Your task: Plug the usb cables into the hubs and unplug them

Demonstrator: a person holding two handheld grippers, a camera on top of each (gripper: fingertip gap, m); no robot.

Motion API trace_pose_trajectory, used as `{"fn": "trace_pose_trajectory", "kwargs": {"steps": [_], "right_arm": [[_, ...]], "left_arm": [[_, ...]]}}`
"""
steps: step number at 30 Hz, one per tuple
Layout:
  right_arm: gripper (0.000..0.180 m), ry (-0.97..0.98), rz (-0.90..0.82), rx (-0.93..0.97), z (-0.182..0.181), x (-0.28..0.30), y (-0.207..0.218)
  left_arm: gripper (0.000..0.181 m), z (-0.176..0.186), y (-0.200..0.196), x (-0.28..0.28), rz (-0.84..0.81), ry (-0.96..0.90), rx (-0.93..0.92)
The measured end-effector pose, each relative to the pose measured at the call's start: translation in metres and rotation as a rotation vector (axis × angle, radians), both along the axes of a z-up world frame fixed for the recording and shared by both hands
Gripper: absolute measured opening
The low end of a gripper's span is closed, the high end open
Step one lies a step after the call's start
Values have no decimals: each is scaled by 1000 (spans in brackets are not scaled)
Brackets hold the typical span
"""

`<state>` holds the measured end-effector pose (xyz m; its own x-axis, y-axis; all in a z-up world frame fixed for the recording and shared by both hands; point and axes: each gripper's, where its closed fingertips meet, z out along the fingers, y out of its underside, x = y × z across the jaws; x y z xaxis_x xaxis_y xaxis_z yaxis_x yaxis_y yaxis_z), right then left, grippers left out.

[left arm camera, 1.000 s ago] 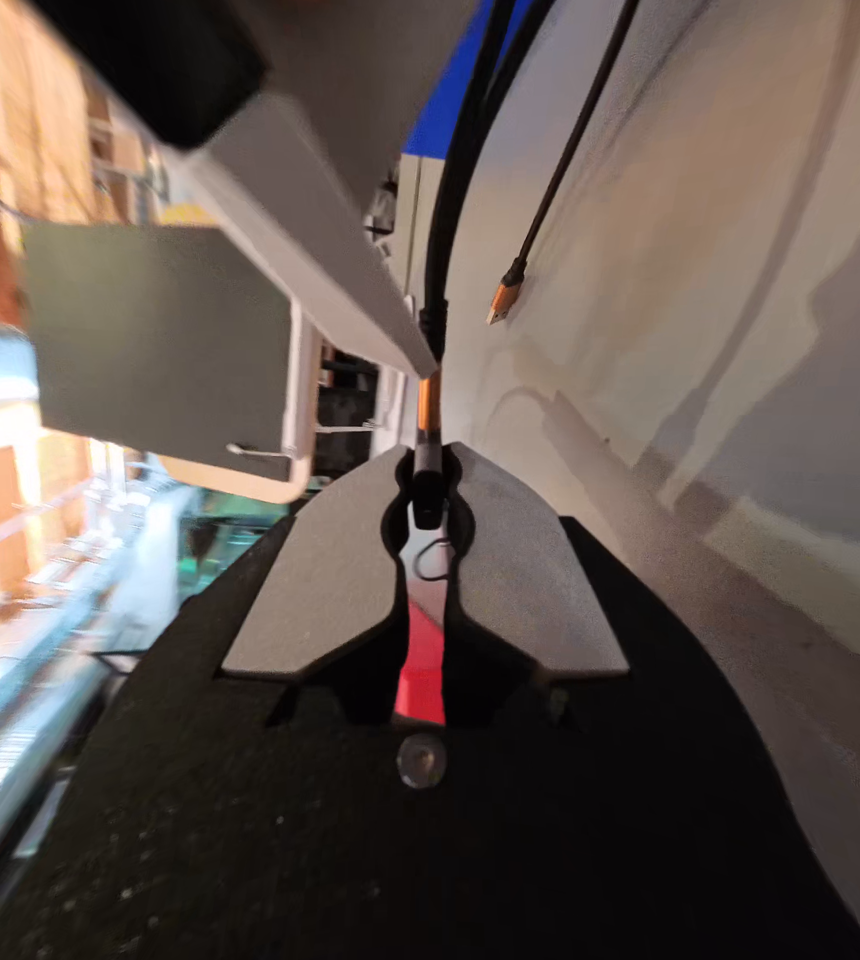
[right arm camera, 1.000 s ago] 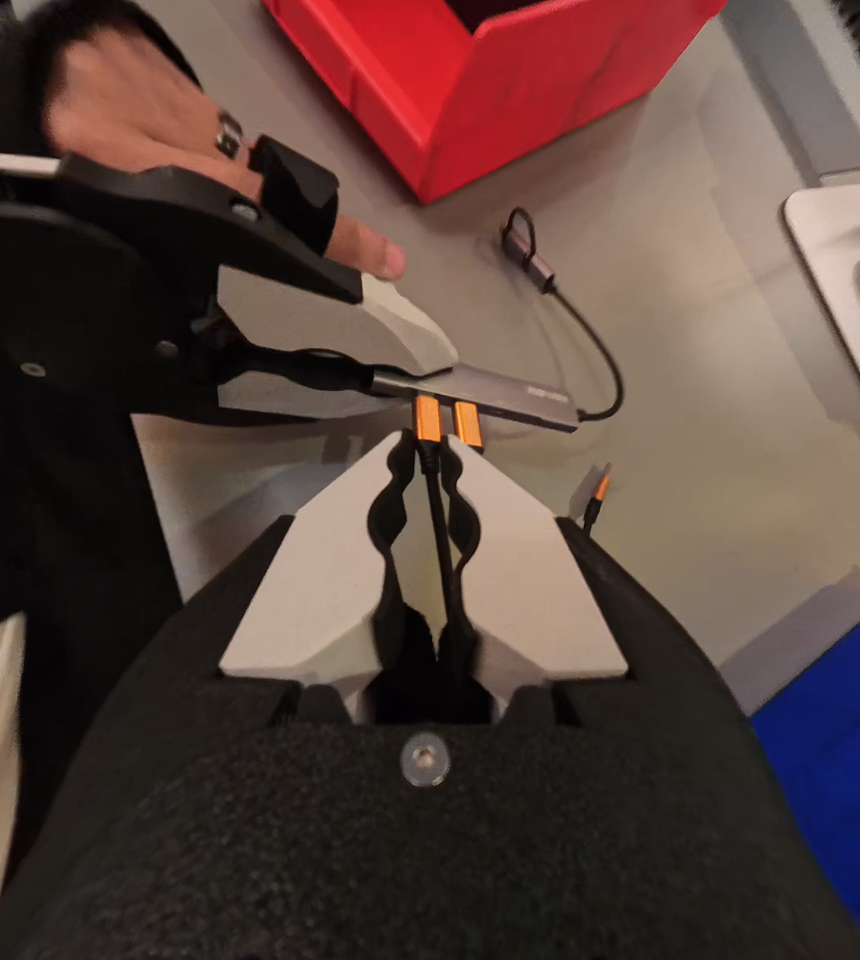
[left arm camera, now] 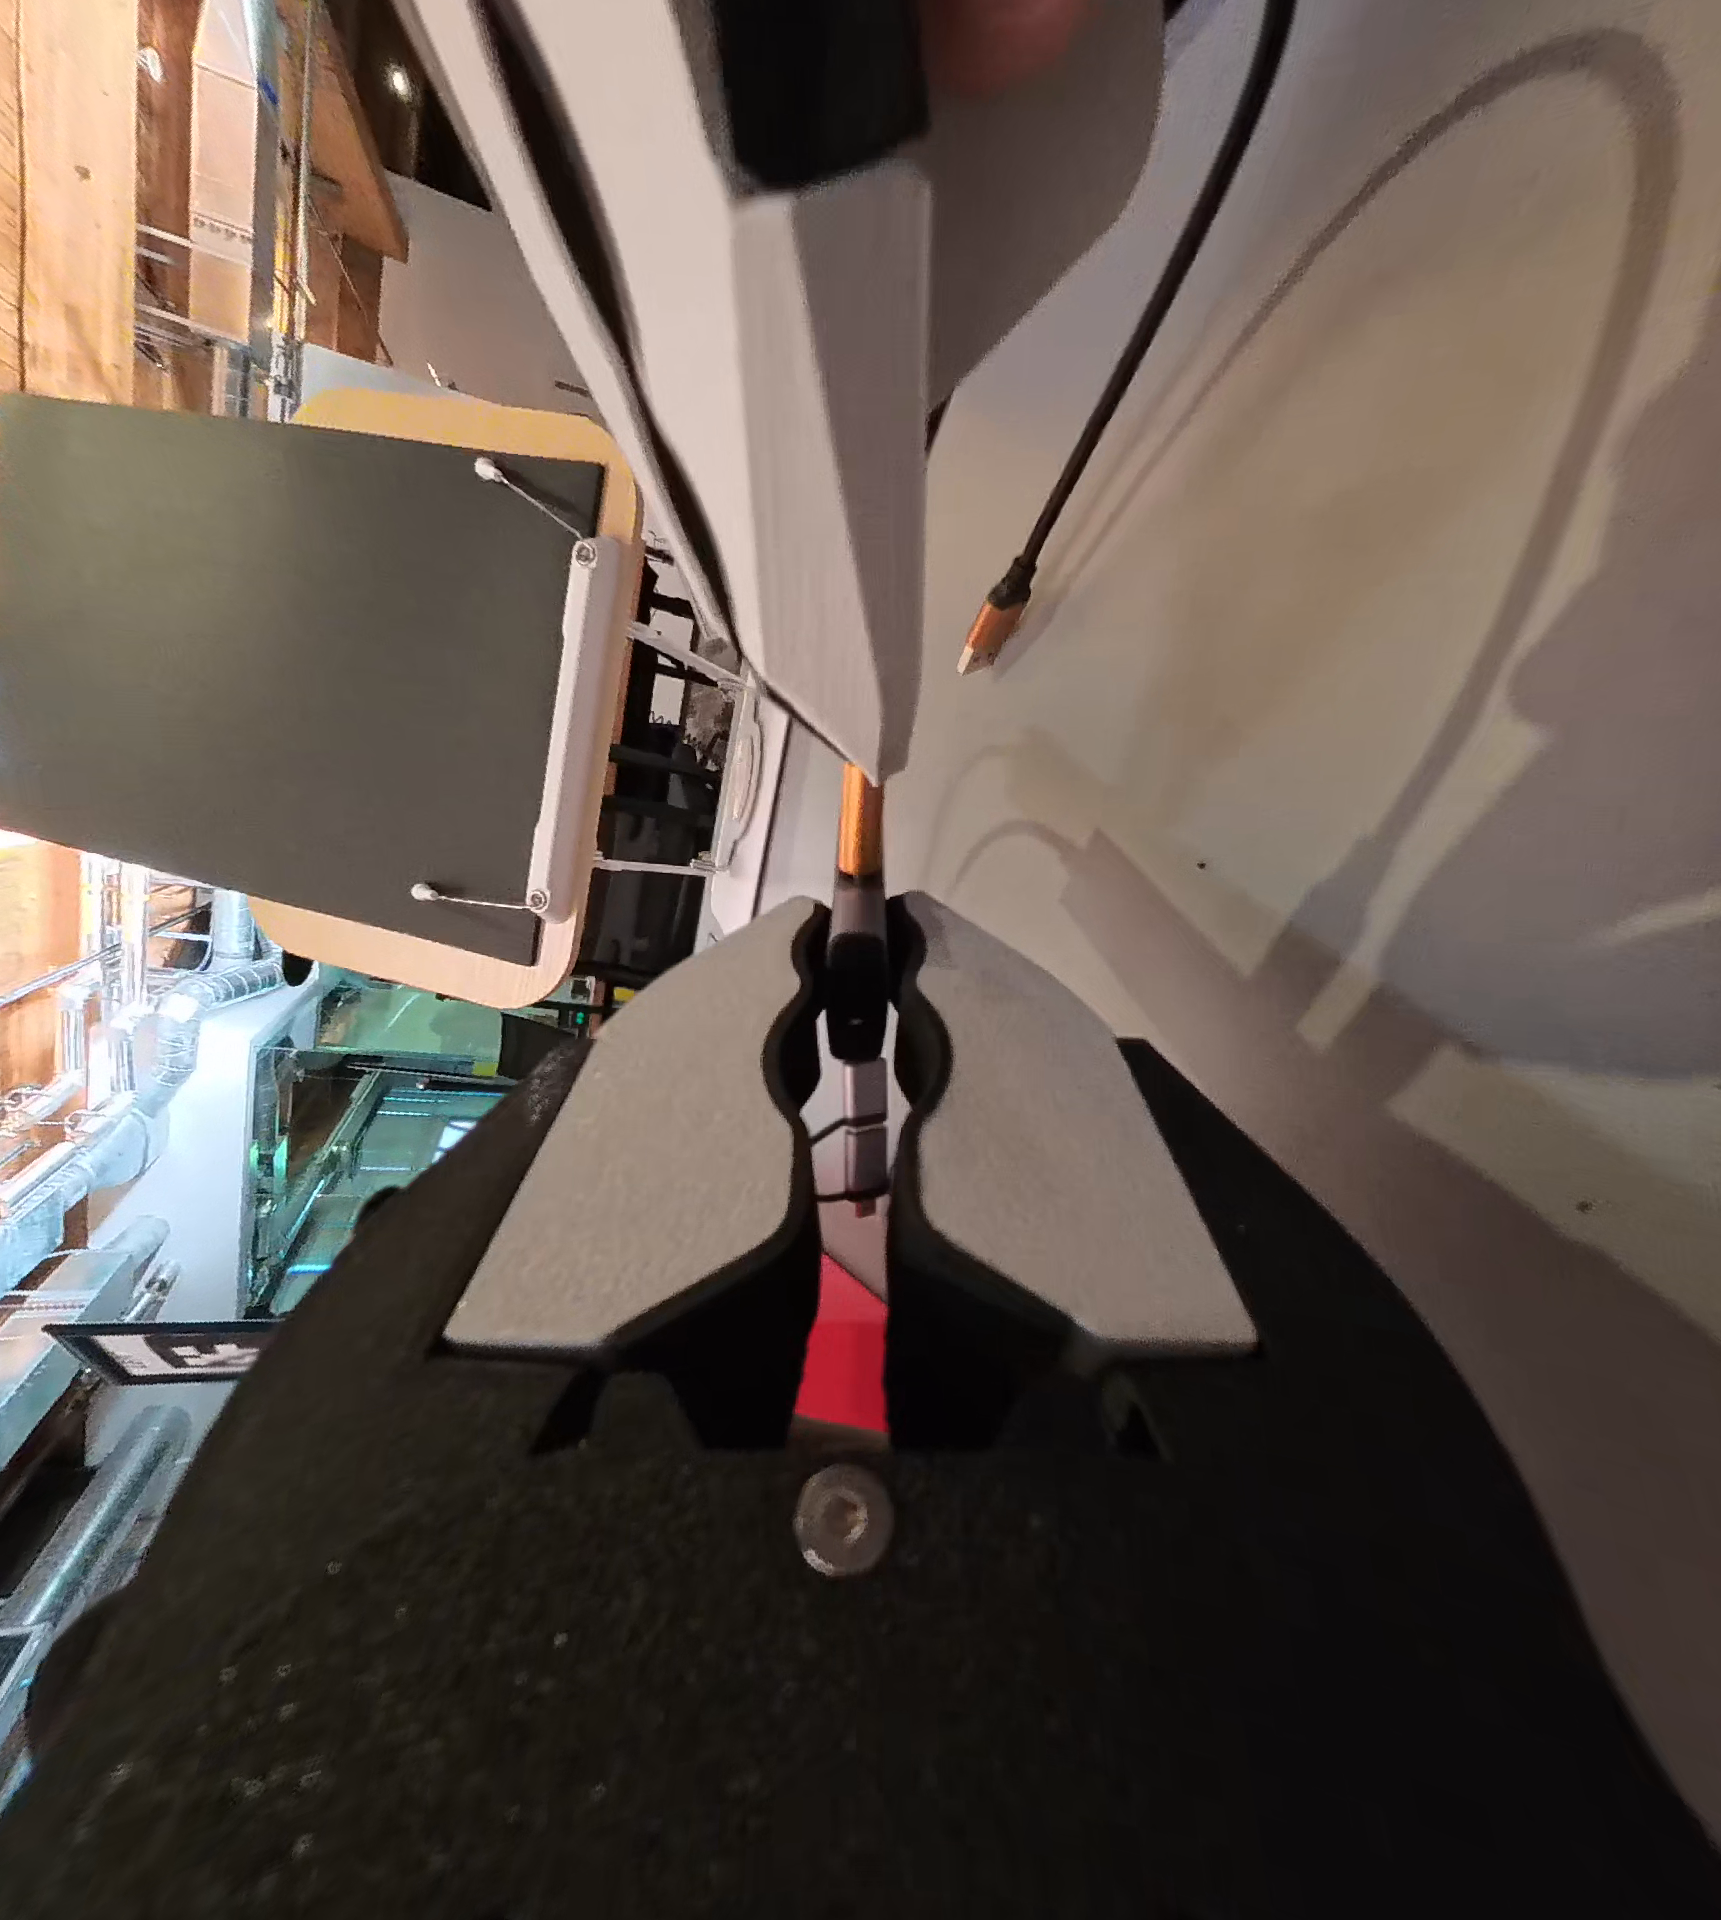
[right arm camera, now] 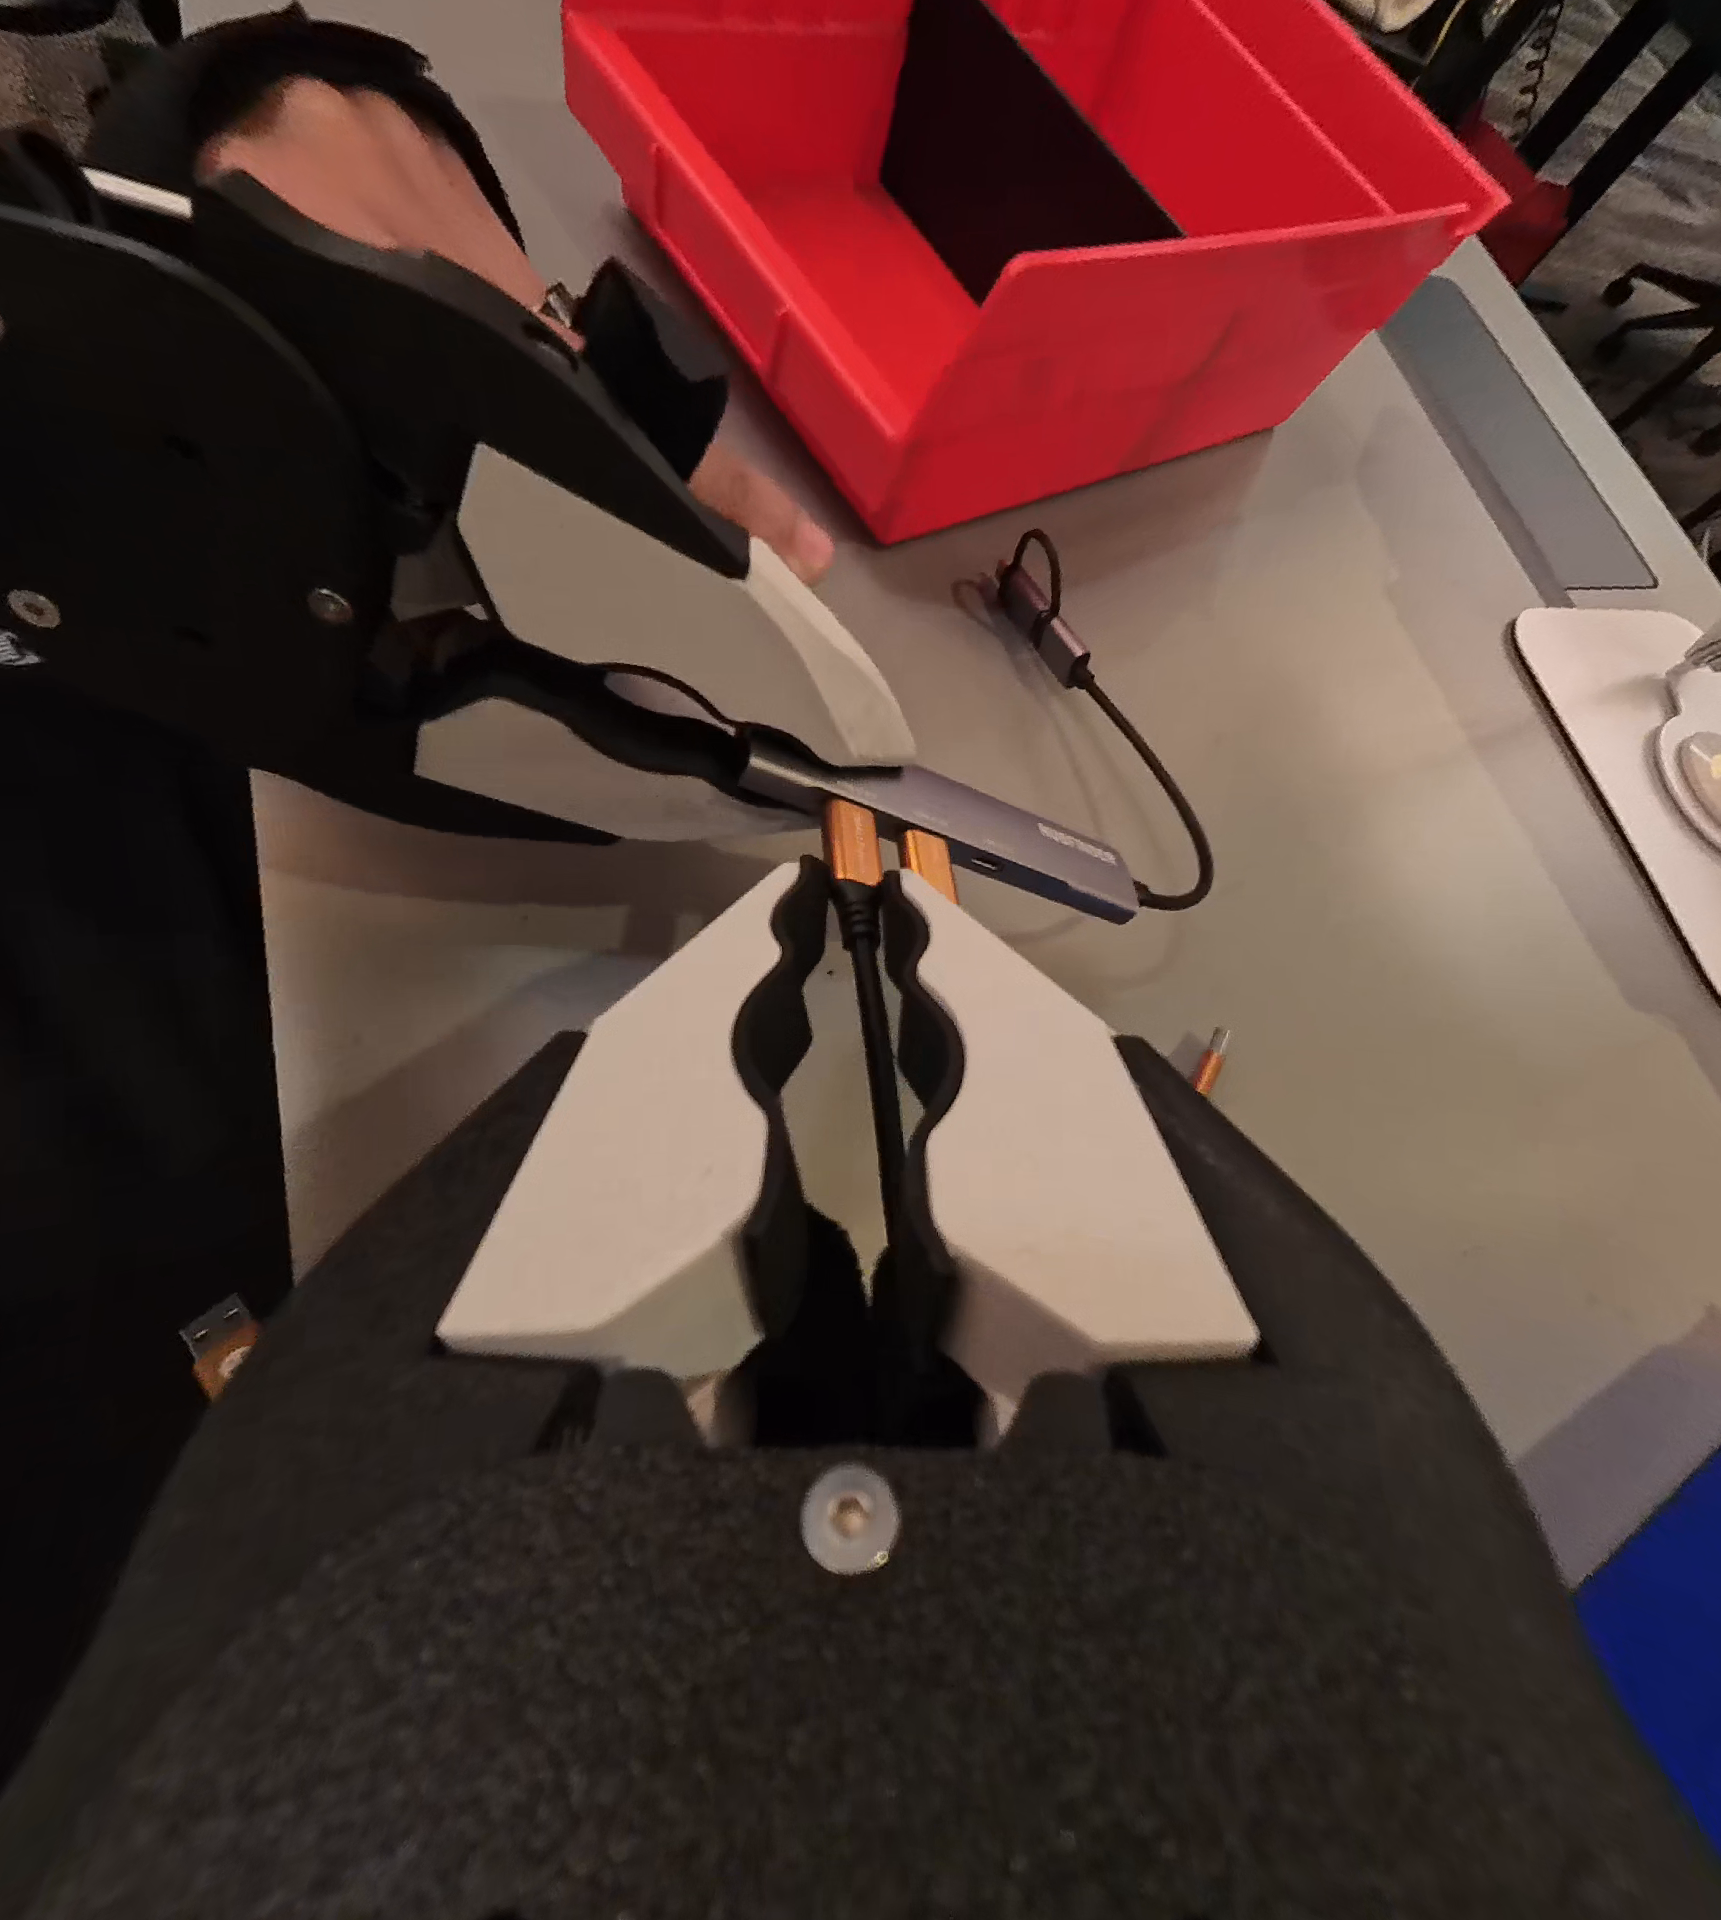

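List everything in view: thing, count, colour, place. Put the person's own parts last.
USB hub: one, grey, held above the table, with its own black lead trailing right.
Plugged USB cables: two, orange plugs, side by side in the hub's near edge.
Loose cable end: one, orange tip on a black cord, lying on the table.
Spare USB plug: one, orange and metal, lower left edge.
Red bin: one, open, at the back of the table.
Blue bin: one, lower right corner.
Table: one, grey.
Left tongs: shut on the hub's end.
Right tongs: shut on a plugged cable.
Hand: one, on the left tongs.
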<state>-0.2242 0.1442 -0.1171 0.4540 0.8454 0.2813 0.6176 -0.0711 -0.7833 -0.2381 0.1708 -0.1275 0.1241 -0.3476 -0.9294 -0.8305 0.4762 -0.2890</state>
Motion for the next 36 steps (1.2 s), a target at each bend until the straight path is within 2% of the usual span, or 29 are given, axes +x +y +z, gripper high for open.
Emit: {"fn": "trace_pose_trajectory", "kwargs": {"steps": [3, 4, 6, 9, 14, 18, 22, 24, 27, 34, 35, 36], "right_arm": [[9, -2, 5, -14, -2, -1, 0], [0, 34, 24, -9, 0, -7, -2], [0, 39, 6, -1, 1, -10, 0], [4, 113, 18, 21, 26, -6, -4], [13, 229, -67, 14, 68, 35, 7], [29, 308, -159, 3, 74, 66, 24], [30, 358, -198, 92, 84, 82, 34], [29, 372, -164, 86, 81, 82, 31], [35, 403, -47, -27, 63, 61, 17], [42, 452, 20, -51, 50, 28, 11], [41, 453, 31, -47, 50, 26, 9], [30, 446, 56, -41, 49, 26, 6]], "left_arm": [[8, -1, -1, 4, -14, 17, 9], [8, -1, -6, 9, -48, 17, 10], [8, 0, -4, 10, -28, 23, 28], [9, 14, 2, 5, 17, -41, 39], [10, 14, 3, 1, 16, -131, -35], [10, 28, 8, -8, 24, -385, -203], [9, 35, 7, -11, -74, -703, -590], [9, 39, 4, -14, -149, -837, -773], [9, 48, -6, -13, -289, -975, -1024], [9, 56, -31, -3, -477, -1026, -1280], [9, 57, -36, -1, -504, -1018, -1308], [9, 57, -38, -1, -515, -1016, -1321]]}}
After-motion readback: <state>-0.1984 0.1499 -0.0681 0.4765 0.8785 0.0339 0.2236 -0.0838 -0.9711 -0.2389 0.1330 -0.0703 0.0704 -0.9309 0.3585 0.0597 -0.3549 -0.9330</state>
